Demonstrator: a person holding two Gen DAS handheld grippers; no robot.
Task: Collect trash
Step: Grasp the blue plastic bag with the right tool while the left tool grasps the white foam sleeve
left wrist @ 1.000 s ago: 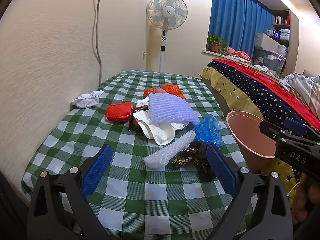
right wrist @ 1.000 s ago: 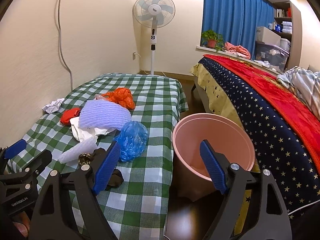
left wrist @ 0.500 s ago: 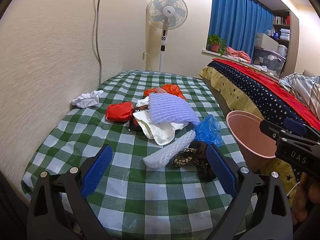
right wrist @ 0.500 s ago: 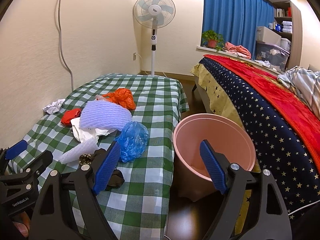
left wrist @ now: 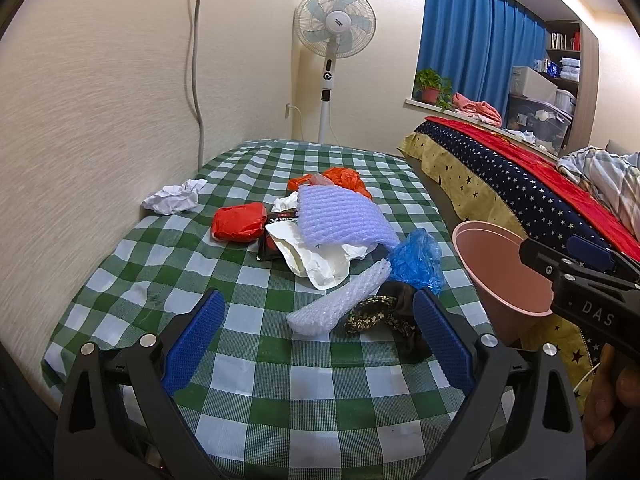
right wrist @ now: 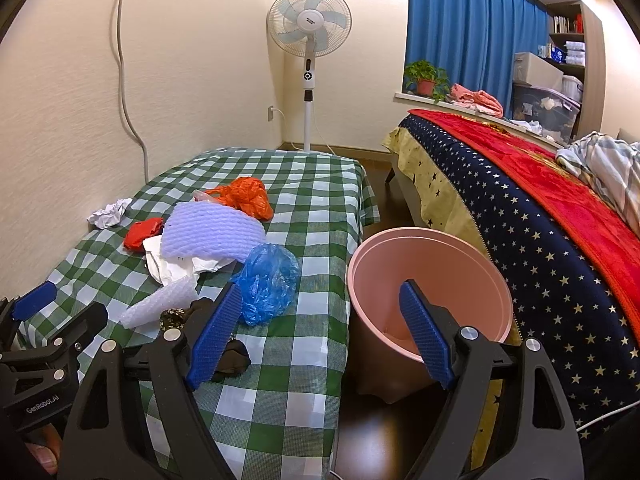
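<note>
Risk, bin: The pink bin (right wrist: 430, 280) stands on the floor just beside the counter (left wrist: 280, 380), off its right edge. If you release a piece short of the rim, it drops into the gap between counter and bin.
Risk, tangle: The trash lies in 1 overlapping heap. If you close on the white foam tube (left wrist: 340, 300), you may drag the dark patterned cloth (left wrist: 384, 312) touching it.
Risk, thin film: The blue plastic bag (right wrist: 268, 280) and orange plastic bag (right wrist: 246, 196) are thin film and will likely slip or trail unless you gather a bunched part.
Risk, reach: The crumpled white paper (left wrist: 172, 200) sits apart from the heap, near the wall; it is easy to miss.
Trash, location: All pieces lie on the green checked cloth of the counter; none shows inside the bin.
Trash, appearance: Lavender foam sheet (left wrist: 340, 216) lies on top of white wrappers (left wrist: 320, 260); red packet (left wrist: 238, 222) lies to the left of them.
Left gripper (left wrist: 316, 344): Fingers spread wide, nothing between them; it points at the near end of the heap.
Right gripper (right wrist: 320, 328): Fingers spread wide and empty, straddling the counter edge and the bin rim.
</note>
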